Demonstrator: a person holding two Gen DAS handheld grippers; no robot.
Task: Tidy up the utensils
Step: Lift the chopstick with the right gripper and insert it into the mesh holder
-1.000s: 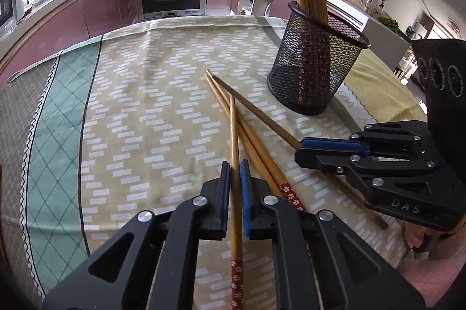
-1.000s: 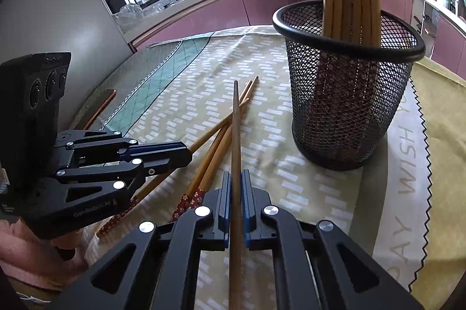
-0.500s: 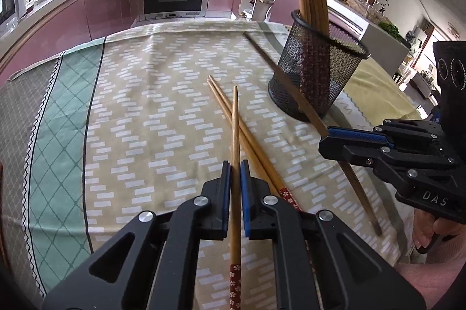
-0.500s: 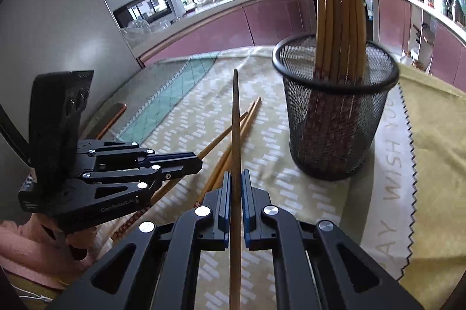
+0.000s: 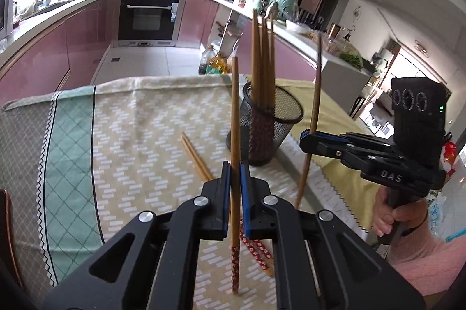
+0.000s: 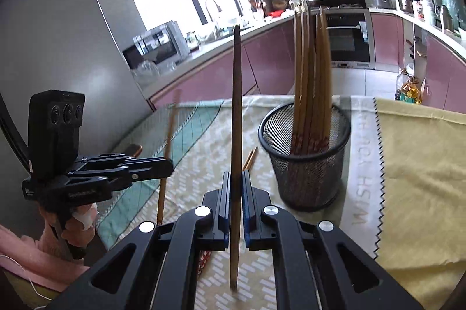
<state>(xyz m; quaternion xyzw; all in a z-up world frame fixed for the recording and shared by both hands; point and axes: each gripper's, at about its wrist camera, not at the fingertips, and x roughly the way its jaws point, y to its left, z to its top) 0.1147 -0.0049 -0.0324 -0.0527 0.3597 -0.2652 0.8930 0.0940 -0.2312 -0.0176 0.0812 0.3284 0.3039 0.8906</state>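
My left gripper (image 5: 235, 173) is shut on a wooden chopstick (image 5: 234, 112) with a red patterned end, held upright above the table. My right gripper (image 6: 235, 181) is shut on a darker chopstick (image 6: 236, 94), also held upright. A black mesh holder (image 5: 271, 123) stands on the cloth with several chopsticks in it; it also shows in the right wrist view (image 6: 305, 161), just right of my right gripper. Two chopsticks (image 5: 198, 161) still lie on the cloth below my left gripper. In the left wrist view the right gripper (image 5: 308, 139) is right of the holder.
The table is covered by a patterned beige and green cloth (image 5: 131, 135) and a yellow cloth (image 6: 407, 164) on the right. Its far edge drops to the kitchen floor. An oil bottle (image 6: 409, 90) stands on the floor beyond.
Both grippers have lifted and tilted their chopsticks from flat on the table to upright. Both have risen above the cloth, near the holder.
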